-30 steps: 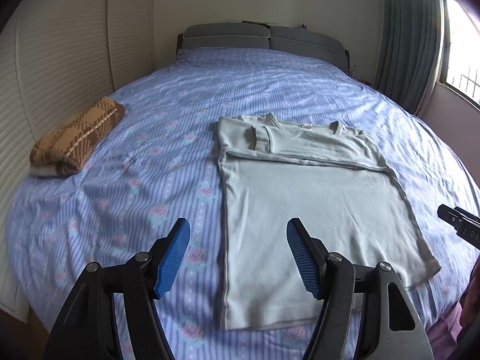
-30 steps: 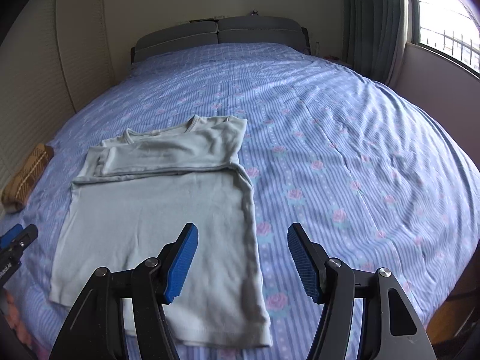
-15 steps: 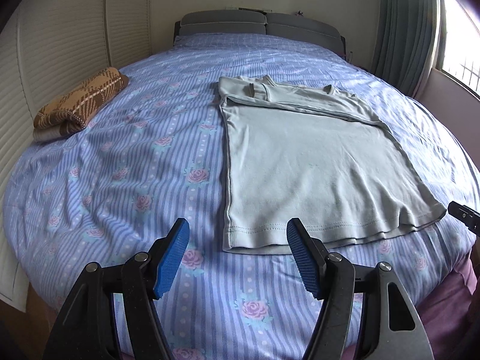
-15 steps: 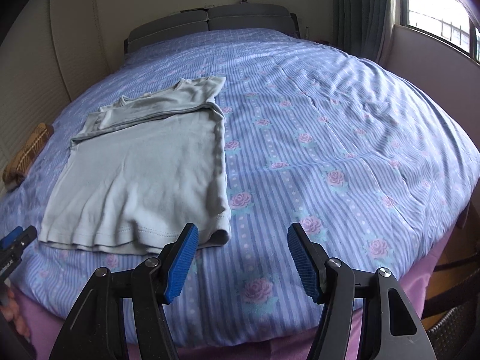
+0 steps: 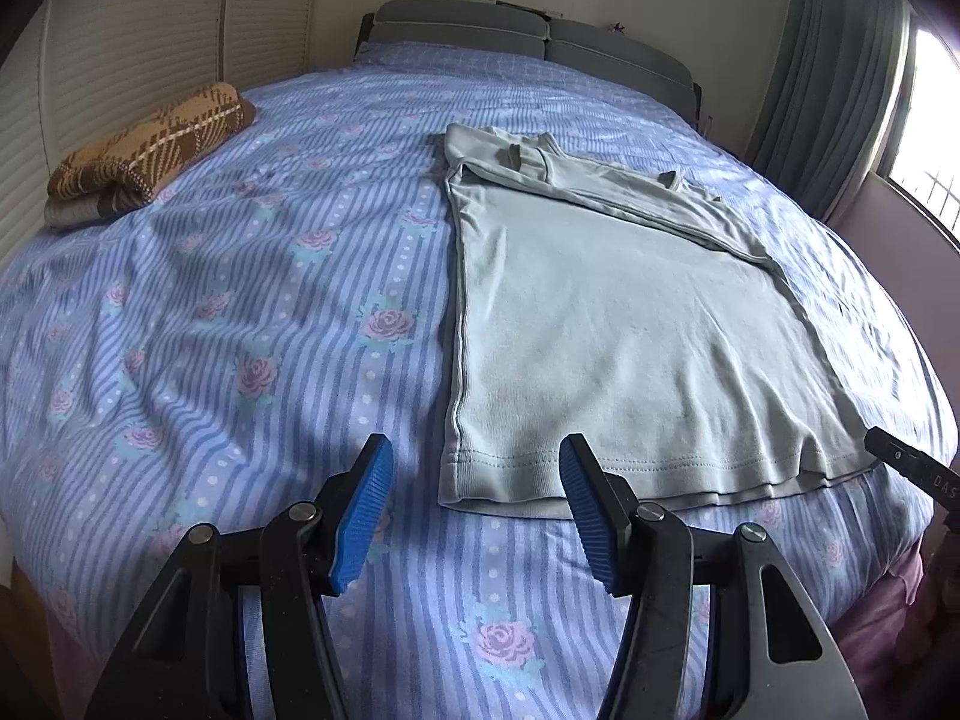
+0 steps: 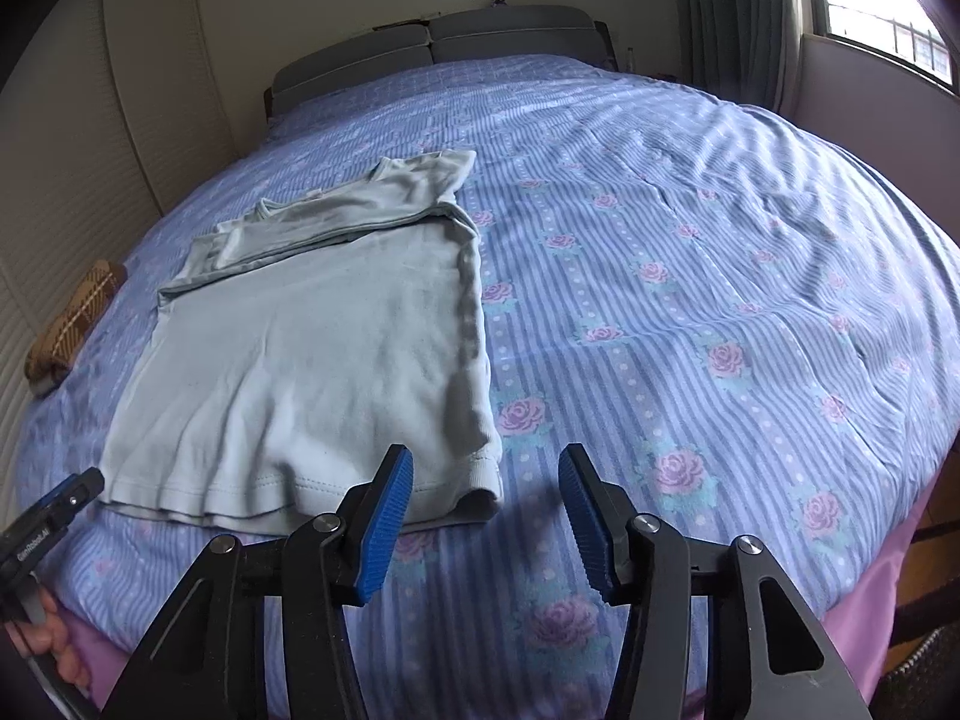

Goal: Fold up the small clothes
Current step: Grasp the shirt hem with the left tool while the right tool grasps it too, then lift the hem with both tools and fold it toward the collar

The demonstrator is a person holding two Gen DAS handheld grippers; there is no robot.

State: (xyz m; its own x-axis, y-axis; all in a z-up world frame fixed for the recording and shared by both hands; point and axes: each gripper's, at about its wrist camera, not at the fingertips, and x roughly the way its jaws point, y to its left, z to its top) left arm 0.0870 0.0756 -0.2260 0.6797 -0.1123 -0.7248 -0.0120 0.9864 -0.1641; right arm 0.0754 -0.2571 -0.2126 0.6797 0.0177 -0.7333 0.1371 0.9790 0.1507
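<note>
A pale green T-shirt [image 5: 618,324] lies flat on the bed, sleeves folded in across its top, hem toward me. It also shows in the right wrist view [image 6: 312,348]. My left gripper [image 5: 474,468] is open and empty, low over the hem's left corner [image 5: 462,480]. My right gripper [image 6: 486,480] is open and empty, low at the hem's right corner [image 6: 480,486]. Neither gripper touches the cloth. The tip of the right gripper [image 5: 912,468] shows at the left view's right edge.
The bed has a blue striped sheet with pink roses [image 5: 240,312]. A folded brown plaid garment [image 5: 150,150] lies at the far left by the wall. Grey headboard [image 5: 528,42] at the back, curtain and window [image 6: 870,12] at right. The bed's front edge is just below the grippers.
Both grippers have drawn back toward the bed's foot and dropped lower, from over the shirt's body to its hem corners. The shirt has not moved. Both stay open.
</note>
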